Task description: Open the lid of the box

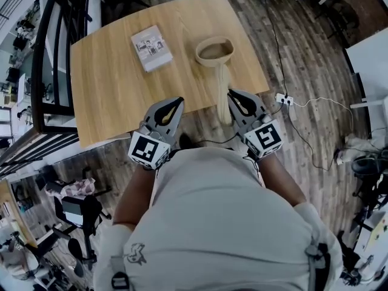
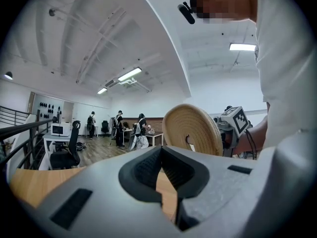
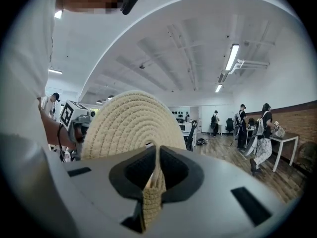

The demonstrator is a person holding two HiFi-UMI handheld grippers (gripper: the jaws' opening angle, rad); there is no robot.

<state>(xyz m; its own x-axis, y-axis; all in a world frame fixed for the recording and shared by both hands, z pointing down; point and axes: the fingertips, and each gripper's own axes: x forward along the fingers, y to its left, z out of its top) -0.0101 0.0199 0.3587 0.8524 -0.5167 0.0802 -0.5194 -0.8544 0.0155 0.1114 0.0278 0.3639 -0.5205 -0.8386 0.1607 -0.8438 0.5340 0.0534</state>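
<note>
A round woven box [image 1: 213, 50] sits open on the far right part of a wooden table [image 1: 109, 83]. Its woven lid [image 1: 223, 93] is off and stands on edge over the table's near edge. The right gripper [image 1: 237, 100] holds it, jaws clamped on the rim. The left gripper [image 1: 171, 109] is just beside the lid with its jaws closed on nothing. A flat printed packet [image 1: 151, 47] lies on the table left of the box. A power strip [image 1: 283, 99] with cables lies on the wooden floor to the right. People [image 3: 260, 133] stand at desks in the background.
</note>
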